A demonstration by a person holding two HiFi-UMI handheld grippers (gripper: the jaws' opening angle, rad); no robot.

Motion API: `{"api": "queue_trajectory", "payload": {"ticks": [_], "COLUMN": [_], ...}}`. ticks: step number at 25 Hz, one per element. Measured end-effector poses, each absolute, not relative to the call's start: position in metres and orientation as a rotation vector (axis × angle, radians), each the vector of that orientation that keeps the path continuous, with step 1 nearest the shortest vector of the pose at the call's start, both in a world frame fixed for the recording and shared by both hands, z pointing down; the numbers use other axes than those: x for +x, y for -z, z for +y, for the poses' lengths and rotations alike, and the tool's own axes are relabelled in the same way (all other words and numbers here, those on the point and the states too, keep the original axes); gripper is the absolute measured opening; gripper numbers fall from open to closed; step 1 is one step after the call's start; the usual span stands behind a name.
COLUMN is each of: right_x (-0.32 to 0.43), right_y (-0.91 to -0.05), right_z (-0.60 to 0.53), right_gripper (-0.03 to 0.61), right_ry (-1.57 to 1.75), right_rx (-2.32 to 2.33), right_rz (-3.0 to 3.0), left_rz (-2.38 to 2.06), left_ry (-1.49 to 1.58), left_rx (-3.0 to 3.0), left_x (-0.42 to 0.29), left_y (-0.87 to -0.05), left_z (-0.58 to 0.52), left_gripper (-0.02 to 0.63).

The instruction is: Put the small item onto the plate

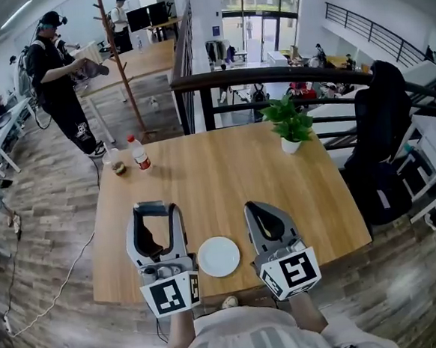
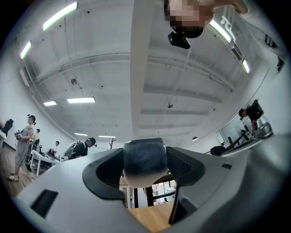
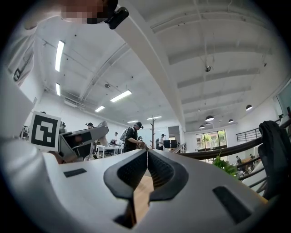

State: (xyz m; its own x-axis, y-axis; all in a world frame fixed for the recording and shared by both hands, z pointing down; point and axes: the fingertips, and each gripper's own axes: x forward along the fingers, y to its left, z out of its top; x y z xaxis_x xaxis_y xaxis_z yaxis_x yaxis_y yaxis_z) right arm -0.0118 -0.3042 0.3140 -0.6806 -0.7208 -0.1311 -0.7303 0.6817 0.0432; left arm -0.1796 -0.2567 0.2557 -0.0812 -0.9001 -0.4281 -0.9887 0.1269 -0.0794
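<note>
The head view gives me the layout. The round white plate (image 1: pixel 218 256) sits close to the near edge of the pale wooden counter (image 1: pixel 225 173). The left tongs (image 1: pixel 155 212) are just beside it on one side and the right tongs (image 1: pixel 255 208) on the other. Both are held by forearms coming in from the bottom edge and point away across the boards.

That view does not make clear what the left tongs carry, but the left gripper view does. There the tongs are clenched on the small item (image 2: pixel 144 161), a stubby rounded plug that is dark and matte on top and pale underneath. It is pinched between the ribbed black pads, left of the plate and not on it.

The right gripper view shows its two ribbed pads pressed together at the tips with nothing between them. Both gripper cameras tilt up towards the ceiling lights, with only a sliver of wood below the jaws.

A red-capped bottle (image 1: pixel 139 153) and a potted plant (image 1: pixel 291 125) stand at the far side.
</note>
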Motion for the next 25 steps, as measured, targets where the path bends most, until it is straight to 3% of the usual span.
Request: {"api": "queue_trajectory", "payload": {"ticks": [14, 25], "right_x": [-0.018, -0.021], "right_y": [-0.316, -0.329], "right_z": [-0.323, -0.317], "right_gripper": [0.018, 0.018], "right_ry": [-0.125, -0.085], "right_rx": [-1.263, -1.303], "right_rz": [2.765, 2.777], "left_rz": [1.962, 1.976], "left_ry": [-0.276, 0.163], "left_rx": [-1.959, -2.187], "left_x": [-0.168, -0.158], "left_y": [-0.270, -0.352], "left_z": [-0.286, -0.319], "left_gripper": [0.298, 0.298]}}
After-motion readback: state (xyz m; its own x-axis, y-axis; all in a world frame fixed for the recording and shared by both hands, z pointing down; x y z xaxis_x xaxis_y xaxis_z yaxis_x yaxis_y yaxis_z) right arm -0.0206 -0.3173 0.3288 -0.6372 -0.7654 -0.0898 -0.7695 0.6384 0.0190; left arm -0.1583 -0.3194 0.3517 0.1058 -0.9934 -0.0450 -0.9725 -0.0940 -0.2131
